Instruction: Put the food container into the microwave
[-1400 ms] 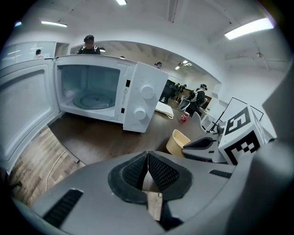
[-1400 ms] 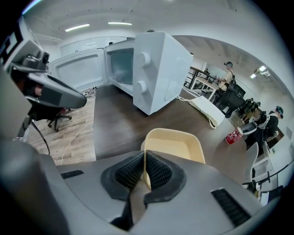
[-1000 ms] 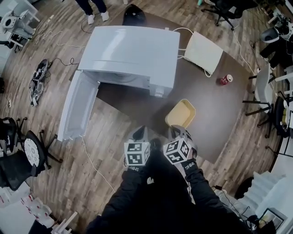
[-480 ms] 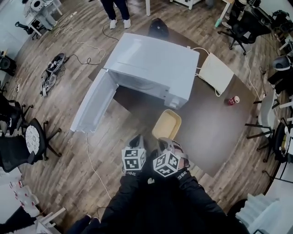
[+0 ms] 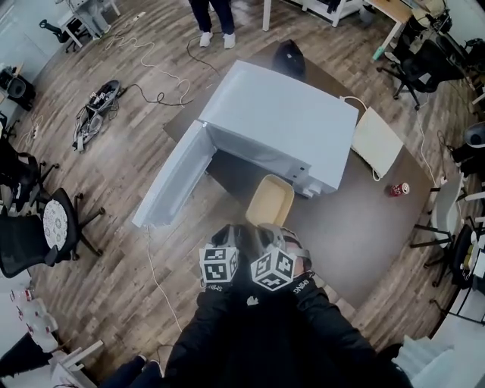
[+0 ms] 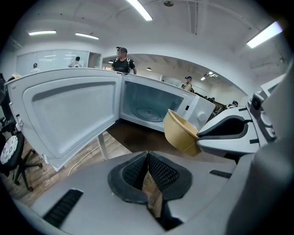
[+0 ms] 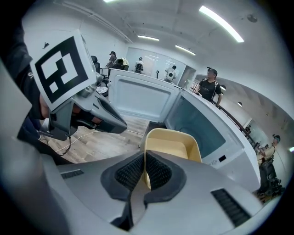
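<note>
No words, brand names or numbers can be read anywhere. Small white lettering sits on the left cuff (image 5: 217,286) just behind the left claw (image 6: 147,159) and on the right cuff (image 5: 301,286) just behind the right claw (image 7: 144,166), too small to read. Each claw's cube (image 5: 220,264) bears square black-and-white patterns, not letters.

Looked like an open-plan office/lab, not a home. Showed swivel office chairs (image 5: 42,231) on wood-look floor (image 5: 114,288), a power strip w/ loose cables (image 5: 95,117), and desks (image 5: 303,9) along the far edge. Had long ceiling strip lights (image 6: 140,9) and several people (image 6: 123,59) standing in bkgd. Held a white microwave (image 5: 280,121) on a brown table (image 5: 356,235) mid-room.
</note>
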Motion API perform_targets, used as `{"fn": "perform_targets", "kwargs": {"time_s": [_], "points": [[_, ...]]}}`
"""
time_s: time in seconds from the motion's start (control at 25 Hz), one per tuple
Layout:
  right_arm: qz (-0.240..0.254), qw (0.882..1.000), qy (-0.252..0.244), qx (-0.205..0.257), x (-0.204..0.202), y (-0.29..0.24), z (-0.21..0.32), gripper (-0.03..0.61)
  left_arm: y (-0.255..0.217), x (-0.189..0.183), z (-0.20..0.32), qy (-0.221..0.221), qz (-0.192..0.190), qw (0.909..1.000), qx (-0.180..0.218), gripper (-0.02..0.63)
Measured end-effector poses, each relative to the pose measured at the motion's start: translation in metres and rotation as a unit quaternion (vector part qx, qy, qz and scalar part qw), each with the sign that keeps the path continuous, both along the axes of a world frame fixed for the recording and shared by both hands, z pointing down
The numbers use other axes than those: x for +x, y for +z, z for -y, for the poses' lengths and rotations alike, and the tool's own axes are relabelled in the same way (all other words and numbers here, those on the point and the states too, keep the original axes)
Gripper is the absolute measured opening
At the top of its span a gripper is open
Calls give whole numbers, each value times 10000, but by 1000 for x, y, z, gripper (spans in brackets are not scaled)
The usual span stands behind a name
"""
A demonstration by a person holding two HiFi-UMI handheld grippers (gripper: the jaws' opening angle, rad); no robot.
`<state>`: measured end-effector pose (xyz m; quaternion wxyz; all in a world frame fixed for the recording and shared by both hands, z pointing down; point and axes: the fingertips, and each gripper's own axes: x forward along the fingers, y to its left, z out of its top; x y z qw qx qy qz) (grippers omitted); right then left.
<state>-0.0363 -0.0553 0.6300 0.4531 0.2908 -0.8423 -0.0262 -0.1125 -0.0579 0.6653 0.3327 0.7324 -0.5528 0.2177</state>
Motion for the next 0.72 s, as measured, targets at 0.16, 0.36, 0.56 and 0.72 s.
{"fn": "perform_targets", "kwargs": {"time_s": [0.16,0.36,0.56,0.72], "points": [[-147,9998,-13,123,-23,1,42,31,4,-19,36,164,-14,9999,-35,34],[-358,9991,64,232,-36,13,99,31,10,-32,82,438,-38,9990,-50,34],[-579,9974,208,372,-38,29,152,31,22,-37,119,746,-26,9971,-131,34],[-713,9958,308,489,-37,41,190,32,35,-40,142,898,-45,9957,-223,34]]}}
